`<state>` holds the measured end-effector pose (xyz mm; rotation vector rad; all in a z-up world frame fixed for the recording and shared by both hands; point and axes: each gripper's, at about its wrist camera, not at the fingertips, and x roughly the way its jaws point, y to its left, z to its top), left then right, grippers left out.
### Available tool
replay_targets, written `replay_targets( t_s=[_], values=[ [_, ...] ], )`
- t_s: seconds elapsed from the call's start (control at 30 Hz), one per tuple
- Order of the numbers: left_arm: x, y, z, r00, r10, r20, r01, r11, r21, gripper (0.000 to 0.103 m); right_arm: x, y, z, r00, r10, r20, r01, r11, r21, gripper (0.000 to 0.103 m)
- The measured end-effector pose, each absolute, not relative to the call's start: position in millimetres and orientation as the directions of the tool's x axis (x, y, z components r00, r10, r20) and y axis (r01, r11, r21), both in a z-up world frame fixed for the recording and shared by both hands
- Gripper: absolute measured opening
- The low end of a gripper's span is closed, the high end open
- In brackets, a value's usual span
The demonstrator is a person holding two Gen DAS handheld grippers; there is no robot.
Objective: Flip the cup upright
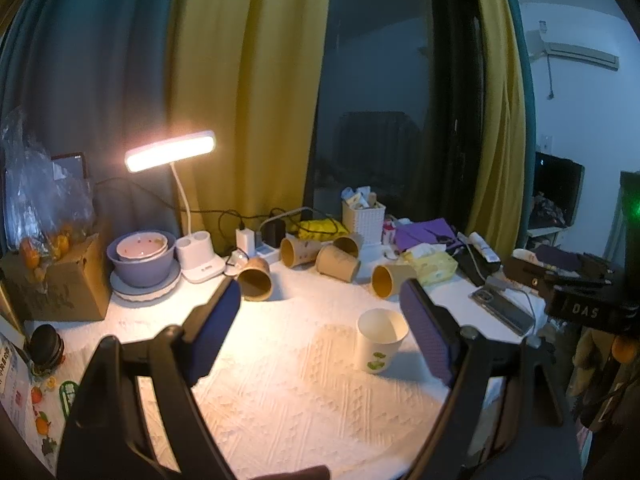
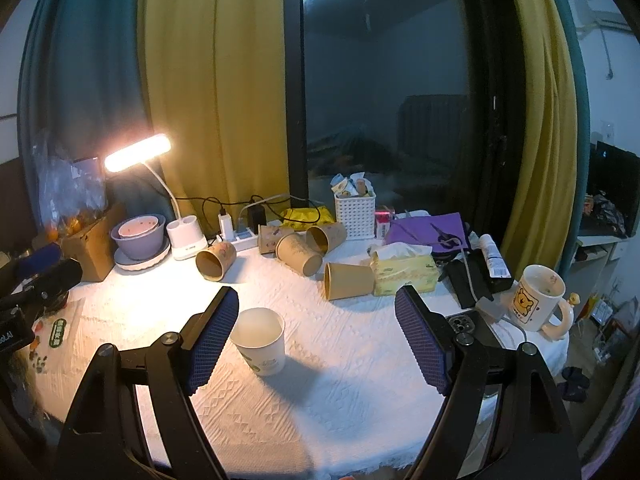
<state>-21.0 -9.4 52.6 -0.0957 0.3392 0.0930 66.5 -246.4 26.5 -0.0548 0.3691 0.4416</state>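
Observation:
A white paper cup (image 1: 381, 340) with a green print stands upright on the white tablecloth, mouth up; it also shows in the right wrist view (image 2: 261, 340). My left gripper (image 1: 322, 318) is open and empty, held above the cloth, with the cup just inside its right finger. My right gripper (image 2: 318, 326) is open and empty, with the cup next to its left finger. Several brown paper cups lie on their sides farther back, among them one (image 1: 256, 278) near the lamp base and one (image 2: 347, 280) beside the tissue pack.
A lit desk lamp (image 1: 170, 156), stacked bowls (image 1: 142, 256), a cardboard box (image 1: 60, 284), a white basket (image 2: 355, 212), a yellow tissue pack (image 2: 404, 272), a phone (image 1: 504, 308) and a bear mug (image 2: 538, 302) ring the cloth. The other gripper's body (image 1: 580, 300) is at the right edge.

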Motion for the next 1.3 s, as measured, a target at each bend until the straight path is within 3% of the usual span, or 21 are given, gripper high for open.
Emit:
replay_targets(
  t_s=[1.3],
  values=[
    [-22.2, -8.0, 45.1, 0.934, 0.081, -0.348, -0.117, 0.99, -0.082, 0.083, 70.8, -239.8, 14.9, 0.828, 0.406, -0.386, -0.428, 0.903, 0.031, 0.083]
  ],
)
